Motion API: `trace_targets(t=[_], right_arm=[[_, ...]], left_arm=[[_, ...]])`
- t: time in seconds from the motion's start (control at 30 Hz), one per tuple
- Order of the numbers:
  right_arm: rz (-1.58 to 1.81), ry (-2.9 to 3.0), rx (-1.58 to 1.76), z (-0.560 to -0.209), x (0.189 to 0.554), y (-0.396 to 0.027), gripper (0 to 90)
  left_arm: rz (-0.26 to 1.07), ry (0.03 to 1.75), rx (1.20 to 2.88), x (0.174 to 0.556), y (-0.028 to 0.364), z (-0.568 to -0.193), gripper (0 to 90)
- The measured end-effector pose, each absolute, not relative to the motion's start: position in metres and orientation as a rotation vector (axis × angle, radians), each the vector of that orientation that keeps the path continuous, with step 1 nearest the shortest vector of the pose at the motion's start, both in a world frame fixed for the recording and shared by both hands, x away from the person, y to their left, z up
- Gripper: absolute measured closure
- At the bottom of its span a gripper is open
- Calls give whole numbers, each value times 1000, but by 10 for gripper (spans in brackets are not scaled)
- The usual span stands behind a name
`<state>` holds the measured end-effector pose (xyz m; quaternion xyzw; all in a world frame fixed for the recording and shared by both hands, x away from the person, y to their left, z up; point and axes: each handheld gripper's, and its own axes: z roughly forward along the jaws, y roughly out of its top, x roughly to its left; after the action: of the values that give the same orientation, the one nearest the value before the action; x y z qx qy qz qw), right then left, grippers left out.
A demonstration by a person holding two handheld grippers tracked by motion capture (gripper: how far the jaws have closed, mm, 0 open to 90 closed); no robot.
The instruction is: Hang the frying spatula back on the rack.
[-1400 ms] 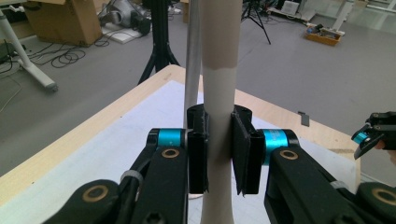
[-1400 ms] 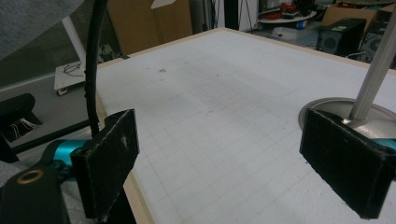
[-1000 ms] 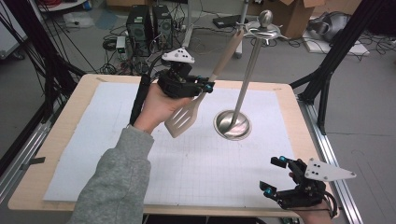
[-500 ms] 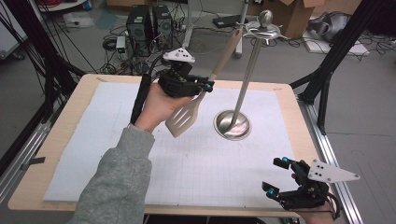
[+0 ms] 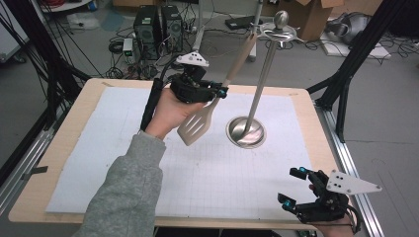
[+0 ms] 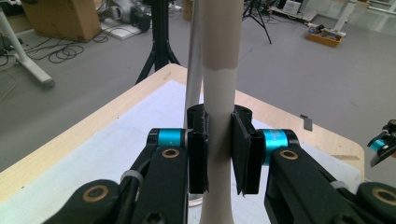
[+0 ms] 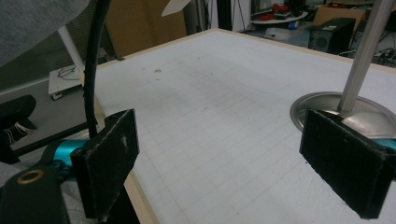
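Note:
A beige slotted spatula (image 5: 198, 124) hangs tilted above the table, head low and handle rising to the right. My left gripper (image 5: 220, 92) is shut on its handle (image 6: 222, 37), with both pads pressed on it in the left gripper view (image 6: 219, 116). The handle's upper end (image 5: 253, 40) lies close to the top of a metal stand (image 5: 262, 79), whose round base (image 5: 245, 132) rests on the white mat. The stand's pole (image 6: 194, 70) rises just behind the handle. My right gripper (image 5: 291, 186) is open and holds nothing at the table's front right corner (image 7: 224, 140).
A white gridded mat (image 5: 197, 182) covers the wooden table (image 5: 74, 113). The stand's base (image 7: 322, 105) is ahead and right of the right gripper. A black cable (image 5: 150, 103) trails from the left gripper along the grey sleeve (image 5: 128, 192). Computers and boxes stand on the floor beyond the table.

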<state>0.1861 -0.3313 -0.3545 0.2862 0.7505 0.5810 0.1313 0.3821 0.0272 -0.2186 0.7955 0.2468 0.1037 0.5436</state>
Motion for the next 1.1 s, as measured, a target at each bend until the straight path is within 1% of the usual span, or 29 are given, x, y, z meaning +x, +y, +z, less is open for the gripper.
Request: trace_targets(t=[1.1], right_arm=[[1685, 2175, 836, -356, 182, -334, 107]], left_arm=[[245, 606, 1922, 388, 0, -229, 775]])
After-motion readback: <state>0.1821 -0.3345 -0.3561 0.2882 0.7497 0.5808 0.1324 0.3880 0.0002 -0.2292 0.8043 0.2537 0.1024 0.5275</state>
